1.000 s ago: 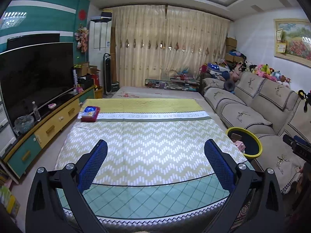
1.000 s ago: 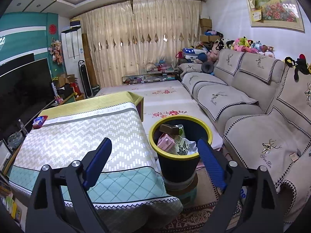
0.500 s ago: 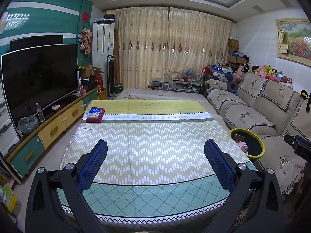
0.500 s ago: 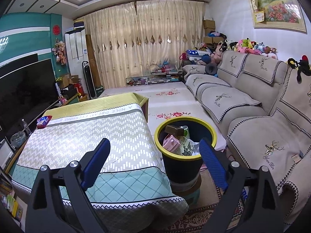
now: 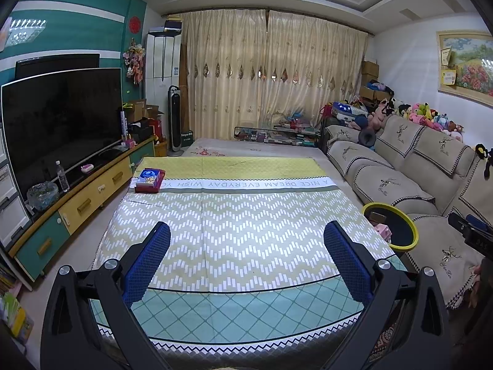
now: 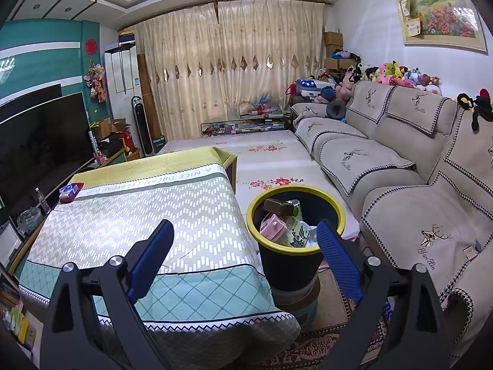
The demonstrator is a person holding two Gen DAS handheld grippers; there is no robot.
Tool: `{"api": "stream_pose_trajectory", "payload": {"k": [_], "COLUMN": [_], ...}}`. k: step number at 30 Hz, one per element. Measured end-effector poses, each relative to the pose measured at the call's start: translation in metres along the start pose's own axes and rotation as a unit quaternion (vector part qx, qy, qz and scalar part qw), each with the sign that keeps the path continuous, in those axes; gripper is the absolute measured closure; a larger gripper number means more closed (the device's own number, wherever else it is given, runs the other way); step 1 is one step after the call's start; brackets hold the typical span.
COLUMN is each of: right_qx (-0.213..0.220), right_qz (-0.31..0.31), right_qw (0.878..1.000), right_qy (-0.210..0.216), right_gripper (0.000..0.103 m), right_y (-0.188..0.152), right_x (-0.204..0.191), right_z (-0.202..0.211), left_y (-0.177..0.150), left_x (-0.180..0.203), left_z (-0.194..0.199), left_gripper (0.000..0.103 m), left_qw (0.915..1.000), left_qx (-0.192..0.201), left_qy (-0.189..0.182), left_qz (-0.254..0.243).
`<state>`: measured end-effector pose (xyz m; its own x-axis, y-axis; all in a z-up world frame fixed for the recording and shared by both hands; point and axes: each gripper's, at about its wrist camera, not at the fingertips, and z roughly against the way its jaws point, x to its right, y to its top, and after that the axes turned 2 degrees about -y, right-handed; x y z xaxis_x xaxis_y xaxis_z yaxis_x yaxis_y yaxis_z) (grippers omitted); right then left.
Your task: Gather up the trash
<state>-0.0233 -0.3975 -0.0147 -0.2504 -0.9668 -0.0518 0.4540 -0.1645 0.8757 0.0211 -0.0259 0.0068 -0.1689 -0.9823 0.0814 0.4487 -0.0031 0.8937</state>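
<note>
Tongs [image 5: 246, 240] [image 6: 245, 237] have risen, both pairs spread wide and empty.

We see lots of open room over the table [image 5: 246, 215]; only a tissue box [image 5: 149, 179] sits far left. The bin [image 6: 295, 246], stuffed with trash, stands close by its right side, maybe touching.

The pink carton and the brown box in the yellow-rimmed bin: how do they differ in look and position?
The pink carton is pale pink; the brown box is dark brown. The pink carton lies toward the near-left side of the bin, while the brown box lies behind it, farther from the camera. The pink carton stands on a corner; the brown box lies flatter. Both rest on top of the trash, below the rim.
</note>
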Motion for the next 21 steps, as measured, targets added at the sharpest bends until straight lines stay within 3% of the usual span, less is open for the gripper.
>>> {"api": "stream_pose_trajectory", "payload": {"k": [21], "right_qx": [-0.01], "right_qz": [0.003], "right_qw": [1.0], "right_qy": [0.006], "right_gripper": [0.014], "right_y": [-0.0051], "right_x": [-0.0035], "right_z": [-0.0087], "left_y": [-0.0084], "left_x": [0.0006], "left_z": [-0.009], "left_gripper": [0.005], "left_qw": [0.9999], "left_qx": [-0.014], "left_qy": [-0.004], "left_qz": [0.002]}}
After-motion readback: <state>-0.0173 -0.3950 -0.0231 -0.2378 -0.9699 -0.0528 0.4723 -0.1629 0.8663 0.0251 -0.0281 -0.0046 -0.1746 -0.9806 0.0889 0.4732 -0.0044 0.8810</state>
